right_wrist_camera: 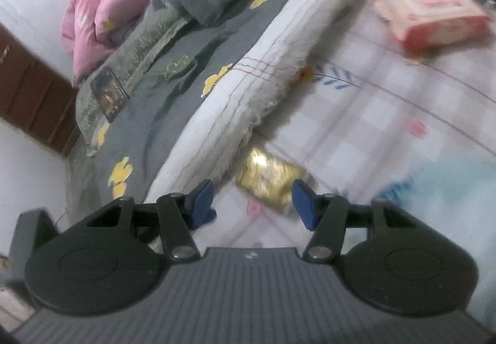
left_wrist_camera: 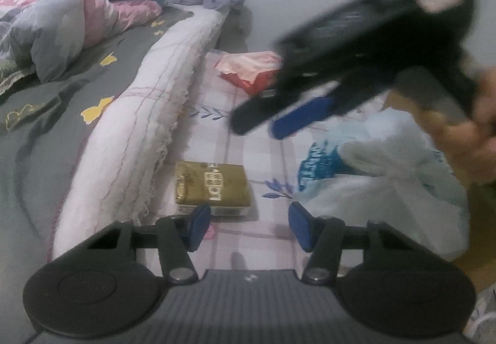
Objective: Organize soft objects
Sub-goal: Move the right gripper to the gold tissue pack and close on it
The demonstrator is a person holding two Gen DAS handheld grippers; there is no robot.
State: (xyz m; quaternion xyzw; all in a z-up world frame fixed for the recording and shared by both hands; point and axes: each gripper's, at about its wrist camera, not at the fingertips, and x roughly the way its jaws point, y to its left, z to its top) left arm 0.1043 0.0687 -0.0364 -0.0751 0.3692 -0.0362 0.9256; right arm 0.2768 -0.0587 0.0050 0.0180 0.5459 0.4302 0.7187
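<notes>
Plastic bag (left_wrist_camera: 387, 186): white and pale blue with blue lettering, crumpled on the checked sheet at right; contents hidden, mouth not discernible.
Gold packet (left_wrist_camera: 212, 189): flat, shiny, lying on the checked sheet just beside the fringed edge of the white blanket; blurred in the right wrist view (right_wrist_camera: 269, 179).
Pink-and-red packet (left_wrist_camera: 251, 69): soft wrapped pack farther up the checked sheet, well apart from the gold packet; seen again at upper right (right_wrist_camera: 434, 20).
White blanket (left_wrist_camera: 148, 114): long fringed roll running diagonally between the grey cover and the checked sheet.
Bed (left_wrist_camera: 52, 133): grey cover with yellow shapes, dark headboard against a pale wall.
Quilt (left_wrist_camera: 62, 24): pink and grey, bunched at the head end with a teal garment and lilac cloth beside it.
Left hand-held gripper (left_wrist_camera: 249, 223): released, blue pads apart, nothing between them, gold packet just ahead.
Right hand-held gripper (right_wrist_camera: 254, 201): released, holding nothing; blurred in the left wrist view, above the bag.
Room: white walls, brown wooden door at left.
</notes>
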